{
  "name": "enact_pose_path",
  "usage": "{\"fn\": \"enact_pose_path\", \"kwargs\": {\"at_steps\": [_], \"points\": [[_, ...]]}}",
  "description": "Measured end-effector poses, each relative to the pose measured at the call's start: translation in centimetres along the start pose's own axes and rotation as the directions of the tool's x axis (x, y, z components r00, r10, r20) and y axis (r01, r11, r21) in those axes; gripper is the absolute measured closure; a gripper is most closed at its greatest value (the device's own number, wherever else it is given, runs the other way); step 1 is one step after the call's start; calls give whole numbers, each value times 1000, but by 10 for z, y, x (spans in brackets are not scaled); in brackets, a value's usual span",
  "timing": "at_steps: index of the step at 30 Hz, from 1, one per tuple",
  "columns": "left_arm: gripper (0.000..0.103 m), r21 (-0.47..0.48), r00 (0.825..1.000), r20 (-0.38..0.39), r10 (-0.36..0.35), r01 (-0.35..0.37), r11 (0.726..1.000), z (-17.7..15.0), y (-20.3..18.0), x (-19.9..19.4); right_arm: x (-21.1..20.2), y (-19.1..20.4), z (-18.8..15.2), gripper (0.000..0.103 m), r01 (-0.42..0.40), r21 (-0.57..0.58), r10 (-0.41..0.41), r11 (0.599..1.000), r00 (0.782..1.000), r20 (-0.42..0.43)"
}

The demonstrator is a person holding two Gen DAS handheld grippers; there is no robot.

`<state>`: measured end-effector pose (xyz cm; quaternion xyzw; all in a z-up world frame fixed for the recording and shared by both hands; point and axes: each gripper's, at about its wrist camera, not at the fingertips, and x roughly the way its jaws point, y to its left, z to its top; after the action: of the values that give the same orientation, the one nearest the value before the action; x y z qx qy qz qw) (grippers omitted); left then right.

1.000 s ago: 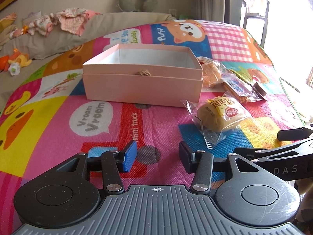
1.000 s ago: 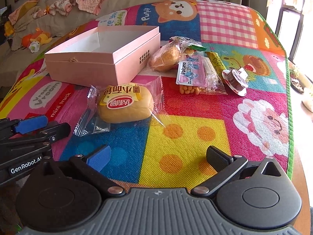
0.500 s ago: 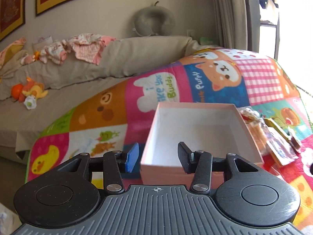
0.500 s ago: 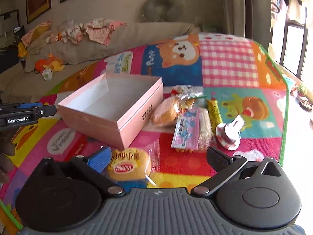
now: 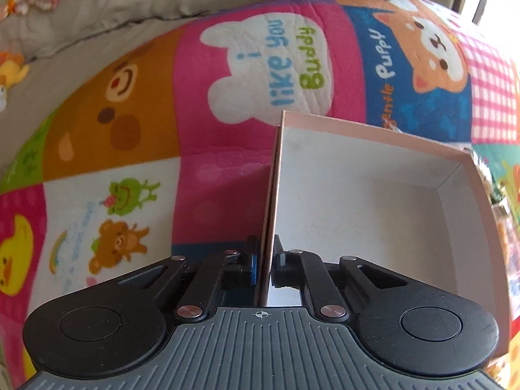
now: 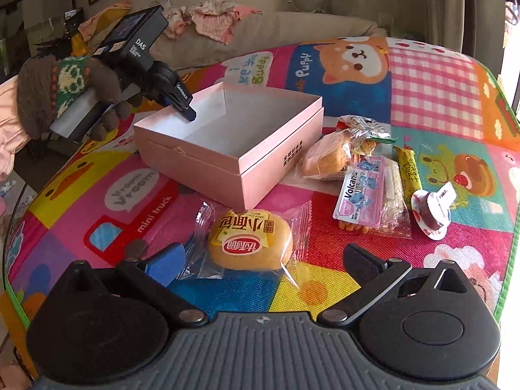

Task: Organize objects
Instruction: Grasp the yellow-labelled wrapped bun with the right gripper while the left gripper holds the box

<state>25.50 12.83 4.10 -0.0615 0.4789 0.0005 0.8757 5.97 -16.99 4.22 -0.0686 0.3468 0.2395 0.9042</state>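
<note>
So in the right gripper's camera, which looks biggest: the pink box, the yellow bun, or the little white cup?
1. pink box
2. yellow bun, though it sits nearer the camera
3. little white cup

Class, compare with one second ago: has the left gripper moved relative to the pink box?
Yes. The left gripper has travelled from the mat's near edge to the pink box, and its jaws now clamp the box's left wall.
</note>
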Motion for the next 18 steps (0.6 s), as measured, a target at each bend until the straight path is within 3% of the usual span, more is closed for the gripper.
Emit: {"fn": "enact_pose_path", "kwargs": {"at_steps": [3,10,13,16,18], "points": [[89,-179,998,-10,-64,61,982,-11,17,-4,15,4,1,0,44,-15,-44,999,999,14],[87,-225,998,31,-61,67,972,-28,13,-18,44,-11,21,0,84,47,-85,995,996,19],[86,-251,994,91,-64,85,964,-25,14,-13,52,-15,33,0,151,36,-152,988,987,43],[83,-283,990,119,-77,109,953,-25,12,-11,62,-24,48,0,155,53,-157,987,987,46],[82,-283,988,138,-72,109,953,-27,10,-12,68,-25,55,0,218,31,-220,975,973,71]]}}
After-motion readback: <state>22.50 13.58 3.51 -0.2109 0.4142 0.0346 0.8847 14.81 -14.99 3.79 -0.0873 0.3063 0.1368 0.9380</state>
